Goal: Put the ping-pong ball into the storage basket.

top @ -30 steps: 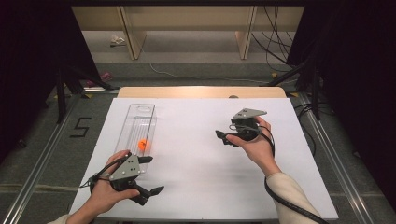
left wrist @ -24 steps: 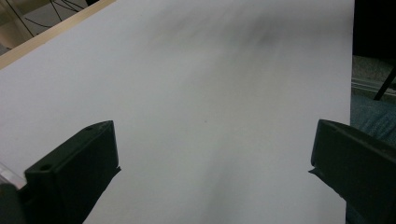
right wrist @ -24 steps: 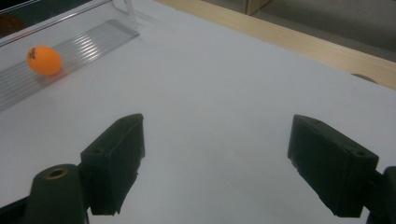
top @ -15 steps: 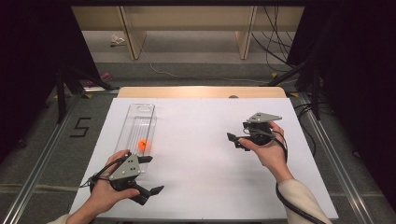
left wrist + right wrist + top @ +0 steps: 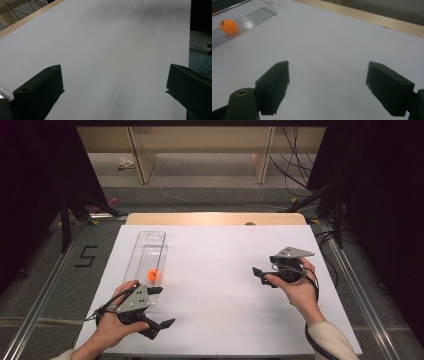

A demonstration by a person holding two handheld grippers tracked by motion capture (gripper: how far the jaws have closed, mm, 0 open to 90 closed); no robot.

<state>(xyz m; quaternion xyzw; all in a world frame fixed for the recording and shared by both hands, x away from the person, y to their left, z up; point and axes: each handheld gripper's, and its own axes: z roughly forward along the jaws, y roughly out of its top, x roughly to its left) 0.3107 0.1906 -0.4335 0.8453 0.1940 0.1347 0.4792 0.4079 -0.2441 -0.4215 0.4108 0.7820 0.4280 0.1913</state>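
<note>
A small orange ball [image 5: 153, 274] lies in a long clear plastic tray [image 5: 150, 242] on the left half of the white table [image 5: 220, 265]. My left gripper [image 5: 160, 327] is held low at the front left, just near of the tray's end, pointing right. Its jaws stand wide apart over bare table in the left gripper view [image 5: 113, 82]. My right gripper [image 5: 260, 276] hovers at mid right, pointing left toward the tray, open and with nothing between its fingers [image 5: 327, 80]. In the right gripper view the ball [image 5: 228, 26] sits far off at upper left on the tray's ribbed floor [image 5: 254, 18].
The white sheet covers a wooden tabletop whose far edge [image 5: 215, 218] shows as a tan strip. Dark stands and cables flank the table on both sides. A wide bare stretch of table lies between the two grippers.
My right gripper has drifted to the right and a little nearer to the person. The left gripper, tray and ball have stayed put.
</note>
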